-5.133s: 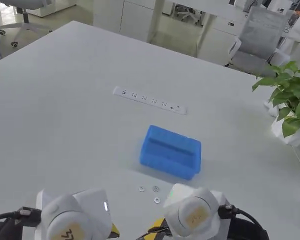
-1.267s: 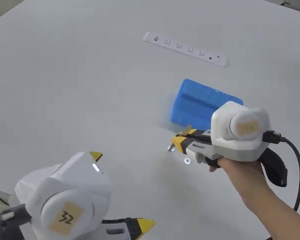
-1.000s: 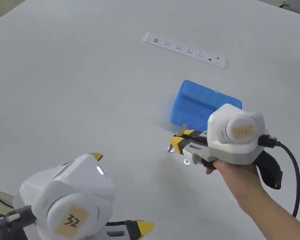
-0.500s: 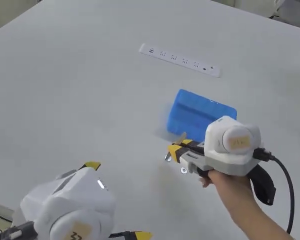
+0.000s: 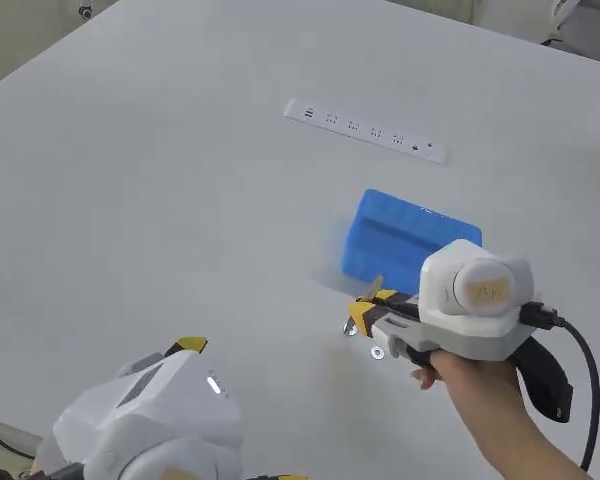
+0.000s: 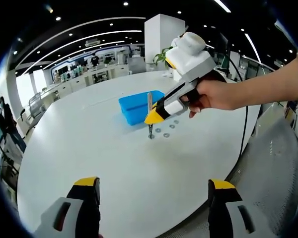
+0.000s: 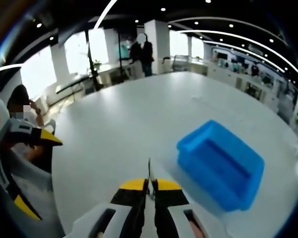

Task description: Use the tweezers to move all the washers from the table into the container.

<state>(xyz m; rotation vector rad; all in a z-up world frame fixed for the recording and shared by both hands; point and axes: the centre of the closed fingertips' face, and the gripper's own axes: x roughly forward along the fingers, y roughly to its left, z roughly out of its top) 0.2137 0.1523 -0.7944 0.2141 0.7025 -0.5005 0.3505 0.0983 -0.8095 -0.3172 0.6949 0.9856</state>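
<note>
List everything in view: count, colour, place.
Rectangular plastic container: one, blue, mid-table, open side up.
Flat metal washers: several, silver, on the table beside the container; exact count unclear.
Power strip: one, white, beyond the container.
Large table: one, white.
Thin metal tweezers: one, silver, clamped in the right tongs, tip down by the washers.
Right tongs: yellow-tipped, shut on tweezers.
Left tongs: yellow-tipped, open, empty.
Hand: one, holding the right tongs' grip.

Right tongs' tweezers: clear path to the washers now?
Likely yes: the right tongs hold the tweezers tip-down just beside the washers, with nothing between; the blue container sits beyond them.
</note>
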